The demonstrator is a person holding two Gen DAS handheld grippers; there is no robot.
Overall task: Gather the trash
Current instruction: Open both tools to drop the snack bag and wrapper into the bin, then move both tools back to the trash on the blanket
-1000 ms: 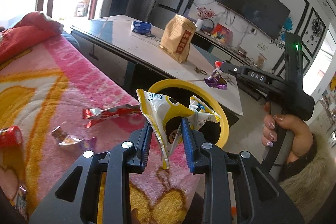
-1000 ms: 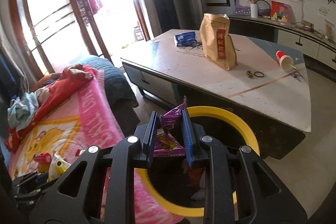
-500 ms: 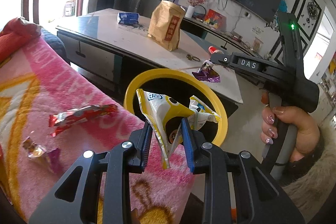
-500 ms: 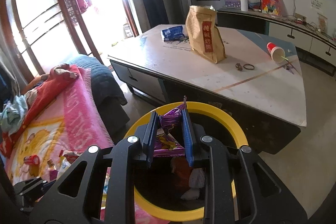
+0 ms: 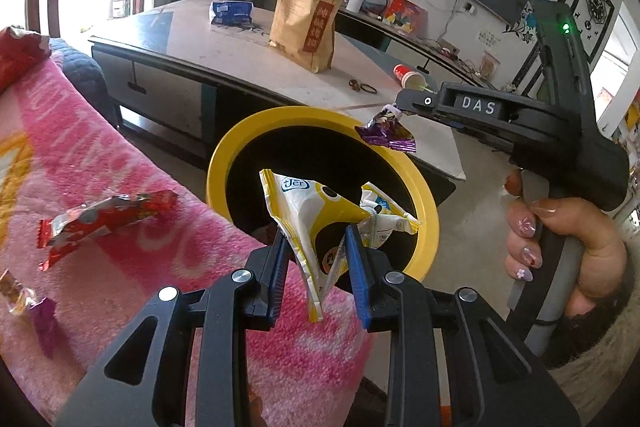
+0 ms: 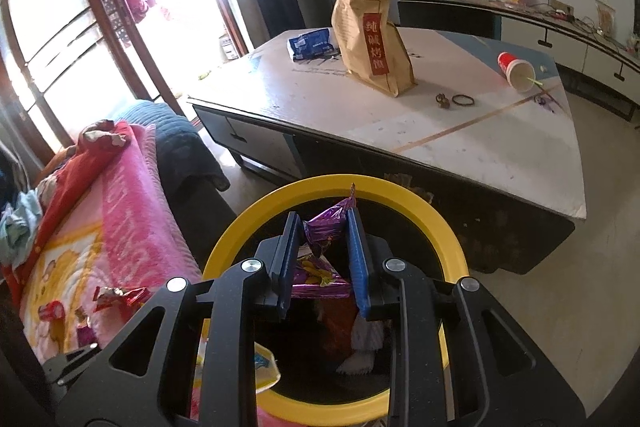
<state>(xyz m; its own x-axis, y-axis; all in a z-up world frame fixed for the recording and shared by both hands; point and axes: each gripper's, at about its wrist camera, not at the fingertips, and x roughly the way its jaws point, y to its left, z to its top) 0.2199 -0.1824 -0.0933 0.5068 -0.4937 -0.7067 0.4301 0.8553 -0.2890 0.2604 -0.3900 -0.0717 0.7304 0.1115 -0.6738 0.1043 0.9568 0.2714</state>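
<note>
My left gripper (image 5: 316,239) is shut on a yellow and white snack wrapper (image 5: 312,215) and holds it at the near rim of the yellow-rimmed trash bin (image 5: 248,131). My right gripper (image 6: 323,227) is shut on a purple wrapper (image 6: 325,227) and holds it over the bin's (image 6: 448,239) opening; the wrapper also shows in the left wrist view (image 5: 386,133). The bin holds some trash (image 6: 356,343). A red wrapper (image 5: 100,219) and a small purple candy wrapper (image 5: 28,303) lie on the pink blanket (image 5: 80,155).
A low table (image 6: 480,147) stands behind the bin with a brown paper bag (image 6: 372,43), a blue packet (image 6: 310,45), a tipped red cup (image 6: 516,71) and hair ties (image 6: 462,100). More wrappers (image 6: 116,297) lie on the blanket (image 6: 120,211).
Both grippers have moved closer to the bin, each still holding its wrapper. The right gripper now hangs more squarely over the bin's opening.
</note>
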